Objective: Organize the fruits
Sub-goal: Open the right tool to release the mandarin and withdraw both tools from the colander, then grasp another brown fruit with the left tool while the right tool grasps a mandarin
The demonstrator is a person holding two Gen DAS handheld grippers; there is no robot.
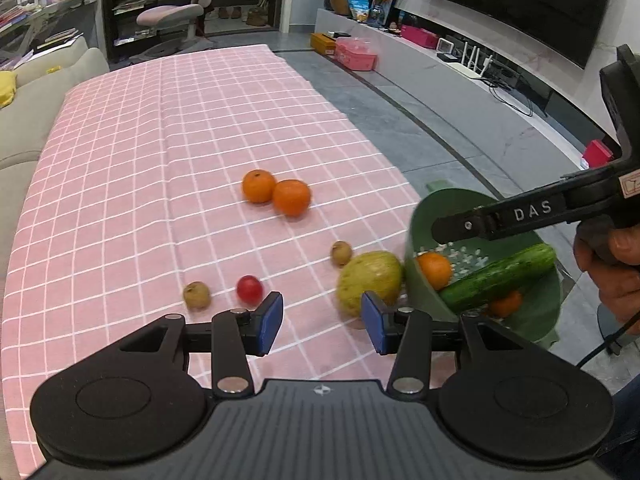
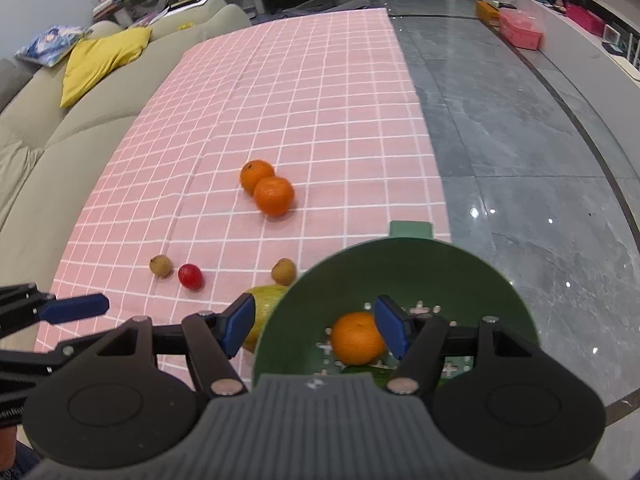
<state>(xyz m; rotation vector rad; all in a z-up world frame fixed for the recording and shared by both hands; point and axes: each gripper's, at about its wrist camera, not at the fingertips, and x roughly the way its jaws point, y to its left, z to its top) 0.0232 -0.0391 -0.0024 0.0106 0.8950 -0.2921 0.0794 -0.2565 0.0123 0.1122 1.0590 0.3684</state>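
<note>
Six fruits lie loose on the cloth (image 1: 168, 152): two oranges (image 1: 276, 192) touching, a red fruit (image 1: 249, 289), two small brown ones, and a green-yellow fruit (image 1: 370, 276) touching the bowl (image 2: 400, 264). That fruit sits just ahead and slightly right of the left gripper (image 1: 322, 322), which is wide open and empty, so the left looks nearer for it. Over the bowl's near rim, the right gripper (image 2: 316, 330) is also open and empty. An orange and a cucumber (image 1: 498, 278) already lie inside.
</note>
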